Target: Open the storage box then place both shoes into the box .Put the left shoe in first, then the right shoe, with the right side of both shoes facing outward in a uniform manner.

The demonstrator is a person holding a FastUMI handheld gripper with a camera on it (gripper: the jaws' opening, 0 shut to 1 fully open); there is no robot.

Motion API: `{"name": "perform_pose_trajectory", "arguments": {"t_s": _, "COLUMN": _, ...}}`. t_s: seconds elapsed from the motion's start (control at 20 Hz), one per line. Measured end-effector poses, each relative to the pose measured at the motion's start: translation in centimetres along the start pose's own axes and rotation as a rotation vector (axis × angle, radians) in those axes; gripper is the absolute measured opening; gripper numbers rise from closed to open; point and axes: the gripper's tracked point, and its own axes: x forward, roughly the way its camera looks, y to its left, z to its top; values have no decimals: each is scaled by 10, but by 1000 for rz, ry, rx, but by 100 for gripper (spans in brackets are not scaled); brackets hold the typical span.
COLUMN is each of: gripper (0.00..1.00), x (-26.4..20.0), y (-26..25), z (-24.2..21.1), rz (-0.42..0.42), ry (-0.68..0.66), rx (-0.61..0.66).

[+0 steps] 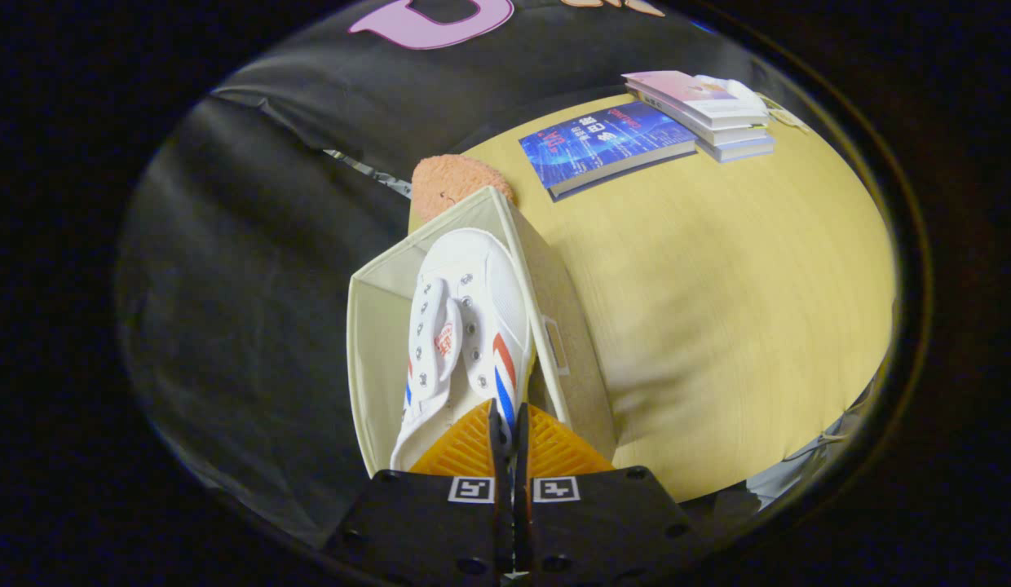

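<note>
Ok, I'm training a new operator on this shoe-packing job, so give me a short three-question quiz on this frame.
1. True or false: the gripper has its fingers pinched on the white shoe's side wall.
2. Where is the shoe? A) flat on the wooden table; B) over the open storage box, toe pointing away from the fingers; C) on the books.
3. Fill in: beyond the box, a blue book lies beside a stack of ____.

Key: 1 true; 2 B; 3 books.

Pale wooden table (717, 310) against the booth's black cloth wall (253, 244)
</note>
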Motion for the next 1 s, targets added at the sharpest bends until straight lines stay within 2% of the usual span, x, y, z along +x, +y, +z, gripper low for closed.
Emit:
{"name": "perform_pose_trajectory", "arguments": {"t_s": 0.1, "gripper": 5, "x": -2, "y": 0, "z": -1, "rz": -13, "ry": -10, "rx": 5}}
{"name": "perform_pose_trajectory", "arguments": {"t_s": 0.2, "gripper": 22, "x": -3, "y": 5, "z": 2, "rz": 10, "ry": -28, "rx": 52}}
{"name": "perform_pose_trajectory", "arguments": {"t_s": 0.45, "gripper": 22, "x": -11, "y": 2, "z": 10, "rz": 14, "ry": -71, "rx": 78}}
{"name": "perform_pose_trajectory", "arguments": {"t_s": 0.7, "gripper": 24, "x": -23, "y": 8, "z": 20, "rz": 68, "ry": -113, "rx": 78}}
{"name": "perform_pose_trajectory", "arguments": {"t_s": 0.85, "gripper": 25, "x": -44, "y": 11, "z": 45, "rz": 122, "ry": -200, "rx": 95}}
{"name": "perform_pose_trajectory", "arguments": {"t_s": 1.0, "gripper": 25, "x": -69, "y": -6, "z": 78, "rz": 124, "ry": -319, "rx": 93}}
